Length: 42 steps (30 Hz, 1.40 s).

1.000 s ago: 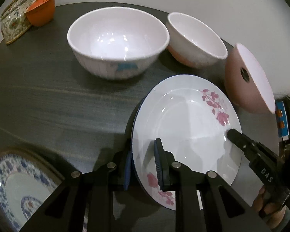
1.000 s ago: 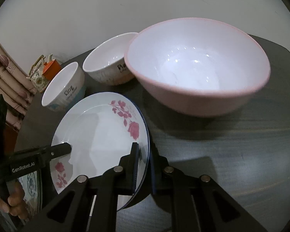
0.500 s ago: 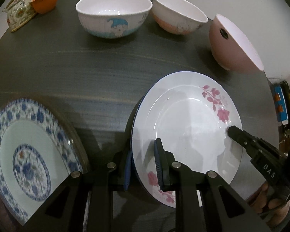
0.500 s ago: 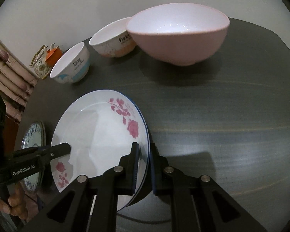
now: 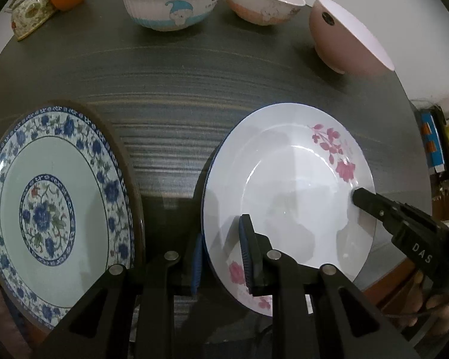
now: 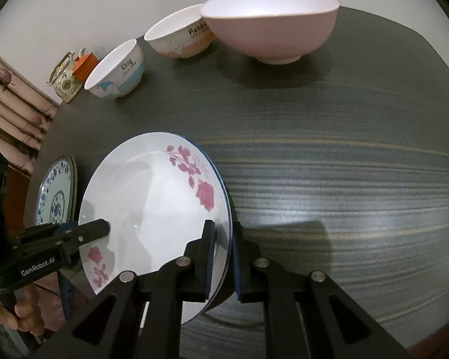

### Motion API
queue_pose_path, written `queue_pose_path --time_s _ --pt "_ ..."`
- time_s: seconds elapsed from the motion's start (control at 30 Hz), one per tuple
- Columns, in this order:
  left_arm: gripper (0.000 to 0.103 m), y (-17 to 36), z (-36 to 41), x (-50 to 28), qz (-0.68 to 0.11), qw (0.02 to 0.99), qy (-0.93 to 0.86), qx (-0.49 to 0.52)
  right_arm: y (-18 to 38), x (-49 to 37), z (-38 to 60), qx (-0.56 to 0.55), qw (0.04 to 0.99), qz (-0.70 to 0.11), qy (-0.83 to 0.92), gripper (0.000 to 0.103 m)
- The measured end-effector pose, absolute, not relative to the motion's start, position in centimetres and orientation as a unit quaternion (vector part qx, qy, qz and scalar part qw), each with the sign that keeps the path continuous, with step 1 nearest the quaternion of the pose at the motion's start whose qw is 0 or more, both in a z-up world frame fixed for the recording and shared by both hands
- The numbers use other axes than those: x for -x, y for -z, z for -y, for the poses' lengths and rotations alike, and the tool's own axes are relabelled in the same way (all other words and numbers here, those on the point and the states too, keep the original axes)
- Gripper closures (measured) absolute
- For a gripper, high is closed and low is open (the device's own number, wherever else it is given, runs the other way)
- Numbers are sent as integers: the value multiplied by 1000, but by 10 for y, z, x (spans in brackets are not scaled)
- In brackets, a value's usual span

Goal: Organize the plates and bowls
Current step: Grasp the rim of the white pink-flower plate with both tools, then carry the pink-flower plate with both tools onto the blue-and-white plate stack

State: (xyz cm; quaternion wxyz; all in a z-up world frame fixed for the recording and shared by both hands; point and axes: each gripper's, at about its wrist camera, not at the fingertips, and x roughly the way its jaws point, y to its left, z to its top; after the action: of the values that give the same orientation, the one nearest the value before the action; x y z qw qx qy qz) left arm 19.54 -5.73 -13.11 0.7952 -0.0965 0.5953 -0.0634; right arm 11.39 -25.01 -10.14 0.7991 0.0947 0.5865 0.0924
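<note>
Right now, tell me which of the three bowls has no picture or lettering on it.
The plain pink bowl, largest, at the right end of the row. The blue-banded bowl reads "Dog"; the orange-banded bowl between them also carries lettering.

Glossy glazed rose plate (image 5: pixel 287 185) over matt, streaky wood-grain table (image 5: pixel 194 89).

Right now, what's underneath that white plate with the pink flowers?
Beneath the pink-flowered plate, a blue rim peeks out, seemingly another plate. The dark table lies below; the rest is covered.
</note>
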Motion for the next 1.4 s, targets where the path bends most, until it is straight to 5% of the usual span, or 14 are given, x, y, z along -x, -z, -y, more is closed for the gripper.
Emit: queue_pose_path --time_s 1.4 --pt "84 131 65 -196 -593 797 72 87 103 -115 251 -103 789 -598 -95 90"
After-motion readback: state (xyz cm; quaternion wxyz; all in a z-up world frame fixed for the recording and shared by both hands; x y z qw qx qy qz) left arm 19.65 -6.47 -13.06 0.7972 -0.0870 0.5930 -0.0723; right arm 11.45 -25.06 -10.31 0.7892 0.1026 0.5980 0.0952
